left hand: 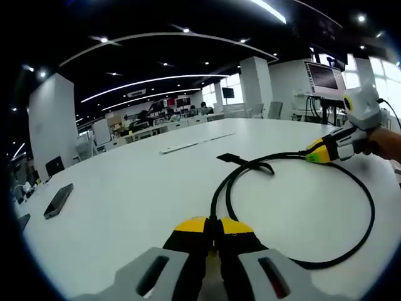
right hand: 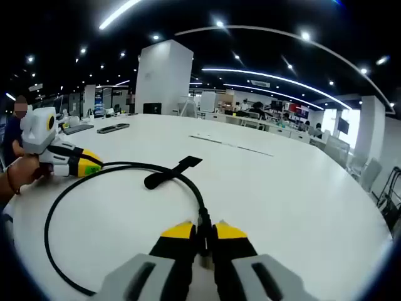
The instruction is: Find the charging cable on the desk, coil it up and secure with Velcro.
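Left gripper view: left gripper (left hand: 213, 227) sits low over the white table (left hand: 144, 194), its yellow-tipped jaws closed together on the black cable (left hand: 369, 216), which enters between the tips. From there the cable runs out in 1 wide loop lying flat on the table, sweeping right and round, then back toward centre. The loop's strands cross near the flat black Velcro strap (left hand: 233, 158), which lies on the table at the far side of the loop. The right gripper (left hand: 313, 155) is at the right edge of this view, held by a hand (left hand: 383, 143), its tips down on the cable at the loop's far right.

Right gripper view: right gripper (right hand: 203, 233) jaws are pressed in on the cable (right hand: 56, 207), a thicker connector section caught between the yellow tips. The strap (right hand: 187, 163) and a rounded cable end (right hand: 152, 181) lie just beyond, near the table (right hand: 294, 200) centre. The left gripper (right hand: 94, 167) meets the loop at left, held by a hand (right hand: 24, 172).

Other items: a dark phone (left hand: 58, 200) lies at left in the left gripper view, well apart from the loop. A long flat white strip (left hand: 178, 148) lies further back.
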Demonstrator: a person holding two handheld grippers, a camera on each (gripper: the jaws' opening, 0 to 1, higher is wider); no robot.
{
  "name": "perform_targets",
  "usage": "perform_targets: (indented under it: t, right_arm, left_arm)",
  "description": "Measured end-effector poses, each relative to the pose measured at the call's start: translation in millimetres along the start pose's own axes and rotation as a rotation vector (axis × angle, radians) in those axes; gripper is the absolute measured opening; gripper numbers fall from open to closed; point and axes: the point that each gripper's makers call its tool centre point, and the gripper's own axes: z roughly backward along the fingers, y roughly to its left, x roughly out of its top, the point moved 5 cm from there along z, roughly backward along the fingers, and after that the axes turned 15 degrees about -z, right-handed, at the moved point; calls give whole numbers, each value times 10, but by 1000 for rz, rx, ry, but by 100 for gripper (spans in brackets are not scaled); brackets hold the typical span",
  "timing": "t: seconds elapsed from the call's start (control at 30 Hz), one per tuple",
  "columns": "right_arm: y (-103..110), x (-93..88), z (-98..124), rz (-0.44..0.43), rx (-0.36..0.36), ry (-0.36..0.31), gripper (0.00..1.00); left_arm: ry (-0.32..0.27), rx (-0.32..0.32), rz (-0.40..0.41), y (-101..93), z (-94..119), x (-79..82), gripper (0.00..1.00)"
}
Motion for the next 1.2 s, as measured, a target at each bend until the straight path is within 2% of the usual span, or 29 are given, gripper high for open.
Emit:
perform_targets:
  t: [0.17,0.63,0.73,0.87,1.2]
  right_arm:
    - [17,-9,-10,-22,6,9,9]
    - [-1,-7,-25,-13,6,2,9]
    - [0,-6,-28,-12,5,0,9]
    - [4,-4,-30,-8,7,1,8]
    - [17,0,-38,4,4,2,8]
  left_arm:
    - [-6,-14,17,-10,12,4,8]
    - [-7,-33,63,-46,-6,21,15]
    - [-23,-29,77,-34,7,40,16]
    - [-35,-54,106,-58,2,68,21]
    - [-20,-60,63,-125,-9,87,23]
